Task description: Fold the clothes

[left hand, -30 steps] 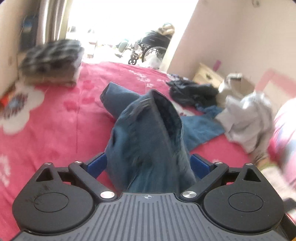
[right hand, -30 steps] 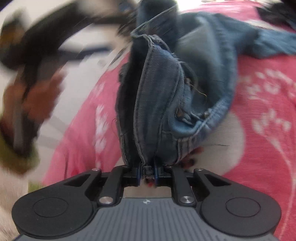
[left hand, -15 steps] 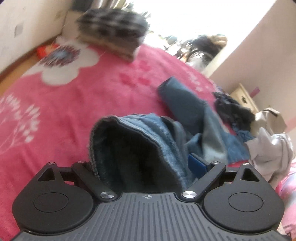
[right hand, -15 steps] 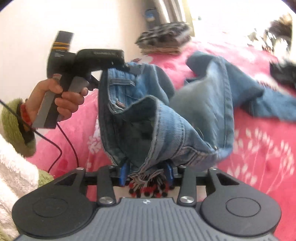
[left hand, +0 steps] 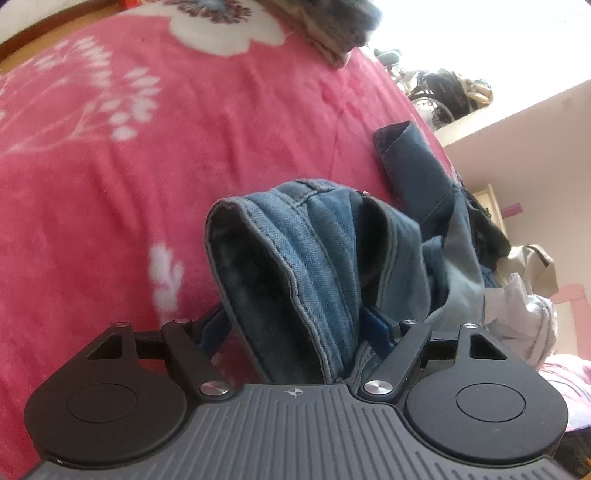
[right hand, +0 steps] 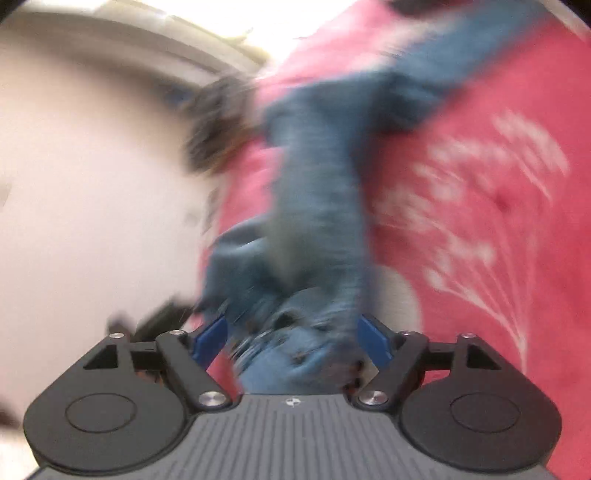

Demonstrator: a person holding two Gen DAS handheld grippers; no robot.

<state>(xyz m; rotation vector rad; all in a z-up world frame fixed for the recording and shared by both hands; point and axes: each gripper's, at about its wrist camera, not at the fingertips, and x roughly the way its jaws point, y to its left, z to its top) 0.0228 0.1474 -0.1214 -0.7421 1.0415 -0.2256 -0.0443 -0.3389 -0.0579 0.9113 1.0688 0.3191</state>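
Jeans (left hand: 317,266) between both grippers on the pink blanket (left hand: 110,177)
Left gripper (left hand: 295,328) closing loosely around denim; right gripper (right hand: 291,336) just opened wide, seemingly released, though blurred

jeans (left hand: 317,266) on bedspread (left hand: 110,184), near centre | folded stack (left hand: 332,26) far | clothes heap (left hand: 517,295) right of jeans

Your left gripper (left hand: 295,328) has a grey ribbed body with a small crosshair mark at the middle of its front edge. Two round black housings flank it, each with a faint inset circle. Black link bars with silver screws run forward to blue finger pads (left hand: 375,326). Your right gripper (right hand: 291,332) is built the same: grey ribs, black discs, silver screws, blue pads (right hand: 210,338).
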